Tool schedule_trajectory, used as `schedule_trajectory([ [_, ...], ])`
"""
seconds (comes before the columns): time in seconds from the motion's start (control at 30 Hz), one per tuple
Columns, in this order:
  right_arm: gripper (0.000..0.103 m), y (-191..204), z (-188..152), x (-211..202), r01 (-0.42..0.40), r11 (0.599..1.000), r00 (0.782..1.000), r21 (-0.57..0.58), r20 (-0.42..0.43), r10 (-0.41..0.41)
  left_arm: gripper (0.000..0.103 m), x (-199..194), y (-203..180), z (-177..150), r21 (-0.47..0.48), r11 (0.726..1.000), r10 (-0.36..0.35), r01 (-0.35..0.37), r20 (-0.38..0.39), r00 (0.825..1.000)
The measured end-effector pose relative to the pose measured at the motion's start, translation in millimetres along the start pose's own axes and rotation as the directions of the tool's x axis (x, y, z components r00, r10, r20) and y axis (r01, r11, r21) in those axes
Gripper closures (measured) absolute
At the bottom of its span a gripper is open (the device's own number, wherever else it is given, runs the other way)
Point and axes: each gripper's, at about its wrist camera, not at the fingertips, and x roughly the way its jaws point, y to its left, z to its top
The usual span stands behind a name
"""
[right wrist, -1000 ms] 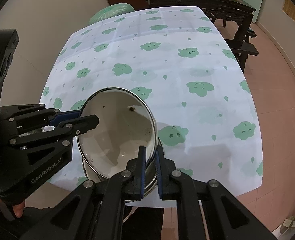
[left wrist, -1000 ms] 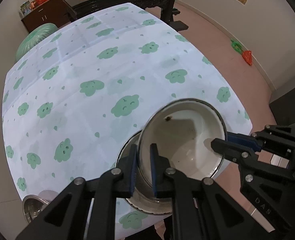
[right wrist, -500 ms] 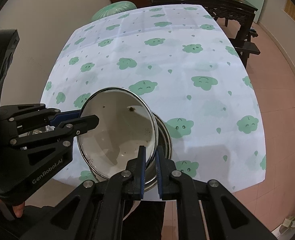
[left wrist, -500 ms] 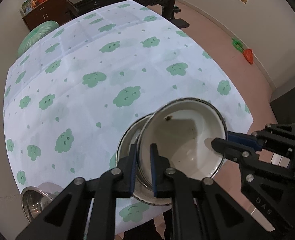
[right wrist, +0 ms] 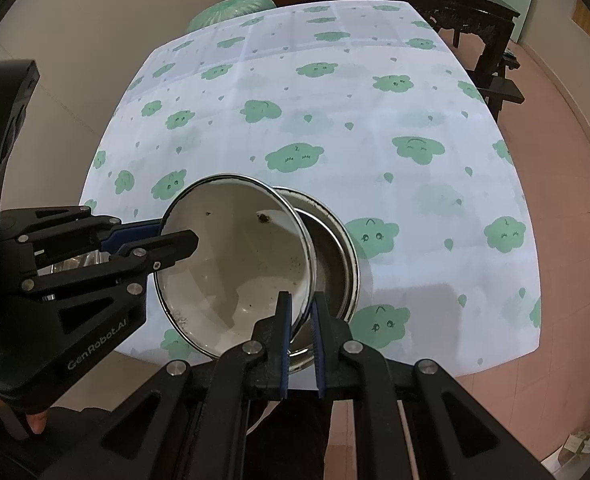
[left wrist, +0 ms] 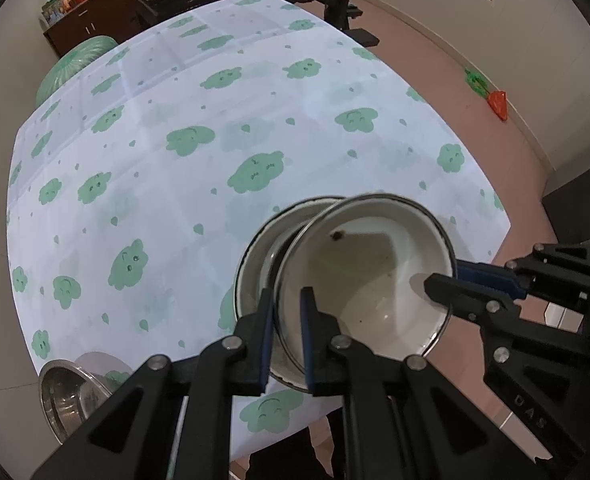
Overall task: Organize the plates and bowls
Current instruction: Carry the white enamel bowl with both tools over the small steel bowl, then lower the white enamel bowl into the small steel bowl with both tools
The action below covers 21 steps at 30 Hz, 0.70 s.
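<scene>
While both grippers are pinching its rim, the white enamel bowl (left wrist: pixel 369 276) is hanging tilted above a second enamel bowl (left wrist: pixel 261 248) that is sitting on the counter (left wrist: pixel 175 168) near the near edge. The left gripper (left wrist: pixel 286 344) is clamping the upper bowl's rim on its left side, jaws pressed onto the thin wall; the right gripper (right wrist: pixel 299 334) is clamping the opposite side of the rim in the same way. Dark specks are showing inside the held bowl, and its lower edge is overlapping the mouth of the bowl beneath; whether the two are touching cannot be told. A steel bowl (left wrist: pixel 69 394) is sitting at the counter's near left corner, partly overhanging the cloth's edge. The cloud-print tablecloth (right wrist: pixel 335 120) is stretching out bare beyond the bowls toward the far edge. Past that edge a dark wooden table (right wrist: pixel 455 4) and a green bag (left wrist: pixel 75 66) are standing.
</scene>
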Motion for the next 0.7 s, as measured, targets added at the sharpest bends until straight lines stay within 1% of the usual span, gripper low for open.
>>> schedule_trajectory([
  [0.23, 0.092, 0, -4, 5, 0.001, 1.000, 1.000, 0.000, -0.016, -0.001, 0.094, 5, -1, -4, 0.003, 1.000, -0.004, 0.004, -0.012, 1.000],
  [0.7, 0.092, -4, -7, 23, -0.016, 1.000, 0.998, 0.011, -0.059, 0.016, 0.094, 27, -2, -8, 0.005, 1.000, -0.002, 0.002, -0.063, 0.998],
])
